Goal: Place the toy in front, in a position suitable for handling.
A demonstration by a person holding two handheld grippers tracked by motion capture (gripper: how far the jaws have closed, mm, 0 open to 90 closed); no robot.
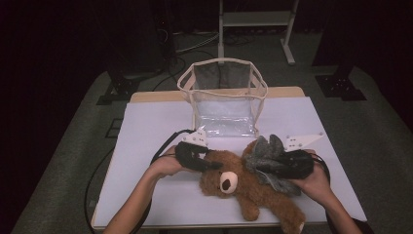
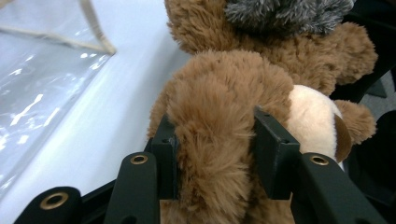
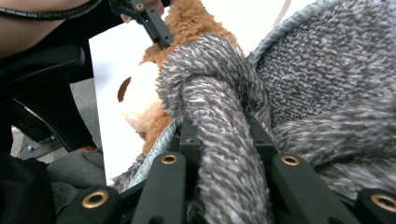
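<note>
Overhead forward-down view; two close gripper-mounted views

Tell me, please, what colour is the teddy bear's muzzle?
Cream, on the teddy bear; the left gripper view shows its muzzle best.

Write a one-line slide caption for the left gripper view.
Left gripper clamps a brown teddy bear's plush limb between its black jaws, beside a clear bag on the white table.

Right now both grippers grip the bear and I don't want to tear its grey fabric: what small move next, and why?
Probably lift together toward the clear bag: left gripper pinches the teddy bear, right gripper clamps the grey fabric.
</note>
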